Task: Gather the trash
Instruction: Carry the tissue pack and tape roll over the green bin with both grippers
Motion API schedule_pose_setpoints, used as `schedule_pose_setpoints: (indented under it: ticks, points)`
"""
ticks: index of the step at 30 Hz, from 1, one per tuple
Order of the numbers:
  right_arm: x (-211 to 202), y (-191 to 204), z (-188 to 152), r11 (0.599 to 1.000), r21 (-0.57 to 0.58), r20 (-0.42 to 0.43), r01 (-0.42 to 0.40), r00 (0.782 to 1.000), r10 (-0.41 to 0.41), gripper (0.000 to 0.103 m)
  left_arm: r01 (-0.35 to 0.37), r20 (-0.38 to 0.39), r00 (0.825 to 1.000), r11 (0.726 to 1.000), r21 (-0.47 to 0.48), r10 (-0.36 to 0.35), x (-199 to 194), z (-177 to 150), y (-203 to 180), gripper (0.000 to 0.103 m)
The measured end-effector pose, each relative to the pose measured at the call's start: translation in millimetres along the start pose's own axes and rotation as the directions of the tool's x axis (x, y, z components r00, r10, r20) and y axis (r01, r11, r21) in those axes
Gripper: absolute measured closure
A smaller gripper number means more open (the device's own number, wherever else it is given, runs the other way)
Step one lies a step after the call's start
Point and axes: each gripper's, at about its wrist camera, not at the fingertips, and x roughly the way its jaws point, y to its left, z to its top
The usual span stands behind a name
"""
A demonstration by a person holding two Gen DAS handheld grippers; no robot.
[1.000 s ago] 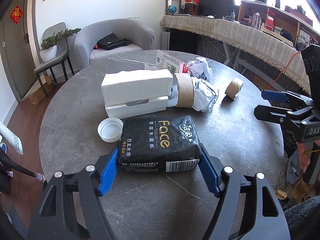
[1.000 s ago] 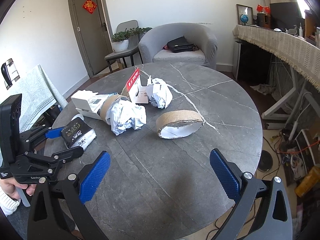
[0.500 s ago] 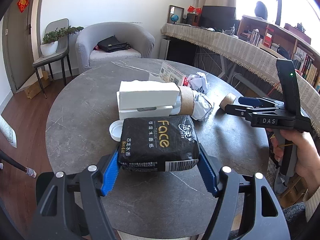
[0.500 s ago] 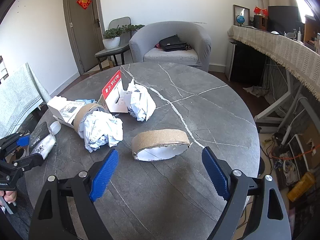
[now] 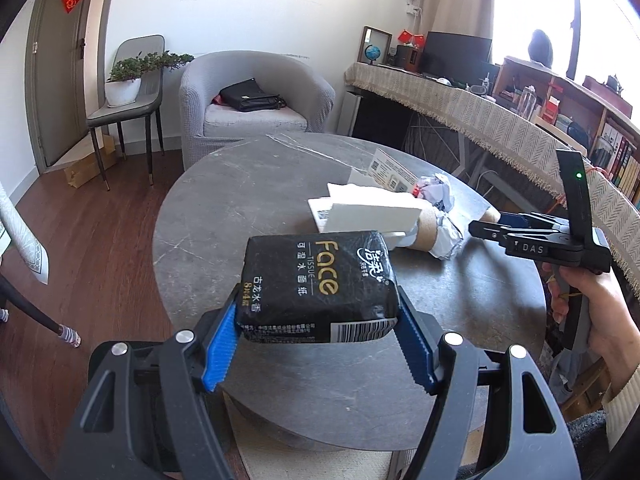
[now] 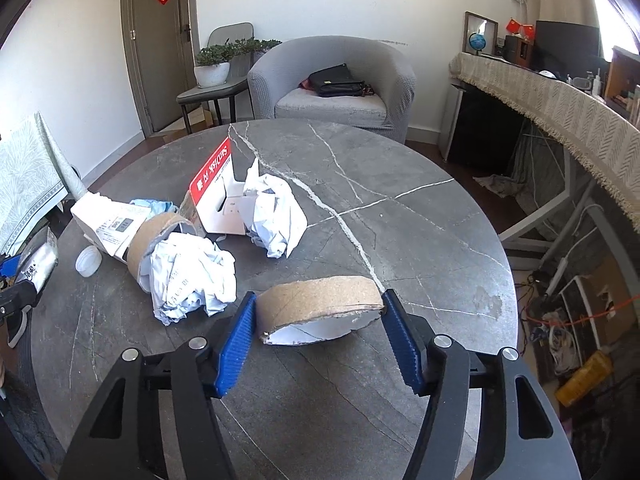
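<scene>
My left gripper point(image 5: 316, 336) is shut on a black tissue pack point(image 5: 316, 284) and holds it in the air, off the near edge of the round grey table point(image 5: 224, 232). My right gripper point(image 6: 320, 330) is around a flat cardboard tape ring point(image 6: 320, 304) that lies on the table point(image 6: 420, 220). Its blue pads point(image 6: 238, 340) touch or nearly touch the ring's two sides. The right gripper point(image 5: 480, 228) also shows in the left wrist view, held by a hand. Other trash lies behind: two crumpled papers point(image 6: 192, 276) point(image 6: 276, 212), a second cardboard ring point(image 6: 156, 236), a white box point(image 6: 108, 224), a red and white carton point(image 6: 216, 192) and a white cap point(image 6: 89, 261).
A grey armchair point(image 6: 340, 80) with a black bag stands behind the table. A chair with a potted plant point(image 5: 124, 84) is at the back left. A long desk with a fringed cloth point(image 6: 560, 96) runs along the right. Cables and clutter point(image 6: 576, 320) lie on the floor at the right.
My left gripper lifted the tissue pack off the table and drew back past the near edge. My right gripper moved forward to the tape ring and its jaws closed in around it.
</scene>
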Motion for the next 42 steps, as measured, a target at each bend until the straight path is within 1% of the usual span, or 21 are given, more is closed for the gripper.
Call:
schedule_pose_setpoints:
  ticks: [4, 7, 10, 12, 16, 20, 24, 27, 31, 33, 35, 37, 40, 42]
  points:
    - [-14.6, 15.5, 11.3, 1.000, 0.005, 0.043, -0.030, 0.999, 0.029, 0.040, -0.038, 0.009, 0.999, 0.999, -0.038, 0.039, -8.0, 1.4, 23.6, 0.030]
    - [-23.3, 35.4, 18.2, 0.996, 0.009, 0.073, -0.091, 0.993, 0.090, 0.040, -0.070, 0.006, 0.998, 0.995, -0.073, 0.070, -12.5, 0.5, 44.7, 0.030]
    - [-27.6, 58.9, 24.9, 0.987, 0.020, 0.099, -0.156, 0.983, 0.154, 0.040, -0.114, 0.005, 0.993, 0.989, -0.093, 0.115, -17.5, -2.5, 68.2, 0.030]
    - [-27.7, 78.7, 29.0, 0.983, 0.009, 0.112, -0.182, 0.977, 0.180, 0.040, -0.144, -0.005, 0.990, 0.984, -0.109, 0.144, -19.6, -6.3, 85.0, 0.030]
    - [-28.3, 123.7, 41.3, 0.969, -0.043, 0.136, -0.244, 0.959, 0.248, 0.040, -0.207, -0.049, 0.978, 0.966, -0.154, 0.202, -19.5, -16.8, 122.3, 0.030]
    - [-22.7, 170.5, 51.3, 0.949, -0.102, 0.123, -0.299, 0.943, 0.310, 0.040, -0.257, -0.125, 0.964, 0.947, -0.194, 0.236, -11.8, -34.5, 158.9, 0.030]
    - [-14.2, 211.5, 55.7, 0.923, -0.143, 0.092, -0.357, 0.924, 0.371, 0.040, -0.300, -0.203, 0.945, 0.929, -0.217, 0.258, -0.6, -53.7, 190.9, 0.030]
    - [-5.9, 238.9, 55.5, 0.902, -0.151, 0.061, -0.404, 0.907, 0.416, 0.040, -0.325, -0.253, 0.929, 0.921, -0.214, 0.270, 9.4, -67.6, 206.4, 0.030]
    - [5.2, 272.3, 54.3, 0.884, -0.178, 0.021, -0.431, 0.897, 0.442, 0.040, -0.327, -0.333, 0.911, 0.918, -0.224, 0.243, 22.0, -86.1, 224.6, 0.030]
    - [8.6, 287.0, 54.2, 0.871, -0.185, 0.007, -0.454, 0.886, 0.464, 0.040, -0.326, -0.367, 0.901, 0.920, -0.219, 0.232, 26.5, -97.7, 231.8, 0.030]
    - [11.0, 302.4, 53.0, 0.858, -0.194, -0.008, -0.475, 0.876, 0.483, 0.040, -0.332, -0.402, 0.887, 0.919, -0.213, 0.227, 32.0, -105.9, 236.9, 0.030]
    - [16.4, 319.6, 49.6, 0.844, -0.212, -0.037, -0.492, 0.867, 0.497, 0.040, -0.349, -0.444, 0.865, 0.916, -0.196, 0.234, 37.1, -115.6, 239.5, 0.030]
    - [28.3, 346.5, 41.4, 0.826, -0.232, -0.092, -0.514, 0.857, 0.508, 0.040, -0.361, -0.492, 0.839, 0.914, -0.185, 0.232, 44.8, -127.8, 244.9, 0.030]
    - [37.7, 363.6, 36.2, 0.814, -0.236, -0.131, -0.531, 0.847, 0.515, 0.040, -0.367, -0.514, 0.826, 0.913, -0.179, 0.231, 47.8, -137.6, 250.4, 0.030]
